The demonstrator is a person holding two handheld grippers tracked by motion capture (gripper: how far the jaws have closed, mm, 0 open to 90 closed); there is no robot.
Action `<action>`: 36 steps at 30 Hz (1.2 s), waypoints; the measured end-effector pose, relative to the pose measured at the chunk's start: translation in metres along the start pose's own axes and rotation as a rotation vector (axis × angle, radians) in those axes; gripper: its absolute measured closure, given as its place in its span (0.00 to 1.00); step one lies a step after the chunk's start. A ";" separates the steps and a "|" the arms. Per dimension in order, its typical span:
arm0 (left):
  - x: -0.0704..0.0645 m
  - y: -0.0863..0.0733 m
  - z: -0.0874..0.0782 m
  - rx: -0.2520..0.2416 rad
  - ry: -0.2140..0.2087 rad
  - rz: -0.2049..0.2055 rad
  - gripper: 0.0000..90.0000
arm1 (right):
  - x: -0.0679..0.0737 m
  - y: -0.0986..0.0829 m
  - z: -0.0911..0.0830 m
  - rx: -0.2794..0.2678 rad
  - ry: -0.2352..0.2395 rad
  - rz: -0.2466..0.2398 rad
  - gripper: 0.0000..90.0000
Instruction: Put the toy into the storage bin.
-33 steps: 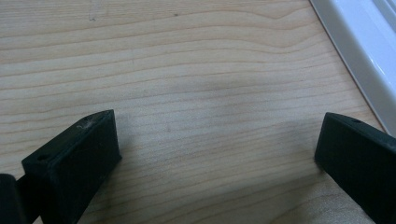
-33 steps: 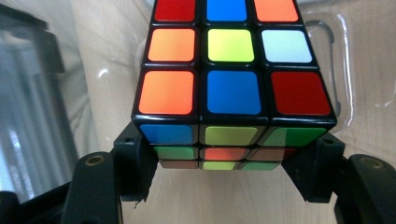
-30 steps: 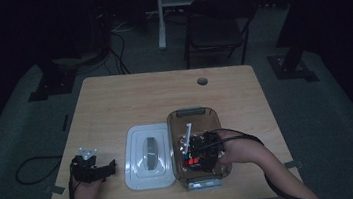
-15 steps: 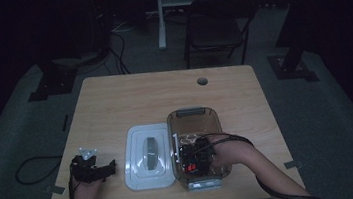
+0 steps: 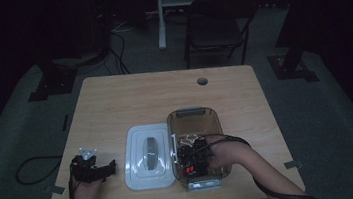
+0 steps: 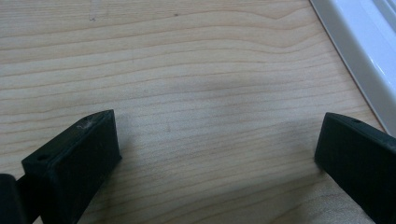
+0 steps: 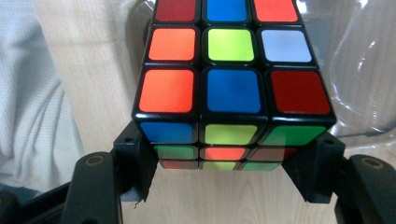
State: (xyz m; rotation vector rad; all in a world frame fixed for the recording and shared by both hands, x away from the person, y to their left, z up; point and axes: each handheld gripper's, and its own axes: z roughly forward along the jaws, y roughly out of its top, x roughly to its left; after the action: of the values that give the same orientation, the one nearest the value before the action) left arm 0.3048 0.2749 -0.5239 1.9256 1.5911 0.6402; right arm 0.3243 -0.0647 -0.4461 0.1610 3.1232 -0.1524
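Note:
A scrambled puzzle cube (image 7: 231, 88) with orange, blue, red and green stickers sits between my right gripper's (image 7: 229, 161) jaws, which press on its two sides. In the high view that right gripper (image 5: 191, 160) is inside the clear plastic container (image 5: 192, 115) at the table's front right, with the cube (image 5: 189, 170) seen as a small red spot. The container's white lid (image 5: 149, 155) lies flat just left of it. My left gripper (image 5: 103, 169) rests open at the front left of the table. Its jaws stand wide apart over bare wood, with the lid's white edge (image 6: 362, 42) at the right.
The wooden table (image 5: 144, 98) has a cable hole (image 5: 202, 81) near its far edge. A black chair (image 5: 219, 24) and a desk leg stand on the floor beyond. Cables trail off the table's left and right front corners.
My right gripper with the cube has shifted left and toward the front inside the container. The left gripper has stayed in place.

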 end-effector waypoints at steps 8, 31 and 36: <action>0.000 0.000 0.000 0.000 0.000 0.000 0.01 | -0.001 0.000 -0.001 -0.013 -0.008 0.005 0.38; 0.000 0.000 0.000 0.002 0.000 0.000 0.01 | -0.002 -0.025 -0.028 -0.257 -0.003 0.066 0.29; 0.000 0.000 0.000 0.001 0.000 0.000 0.01 | -0.003 -0.040 -0.034 -0.370 -0.021 0.119 0.25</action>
State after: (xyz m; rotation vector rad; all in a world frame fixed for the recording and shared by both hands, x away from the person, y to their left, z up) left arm 0.3047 0.2749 -0.5238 1.9269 1.5915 0.6388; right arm 0.3233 -0.1016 -0.4085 0.3336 3.0393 0.4181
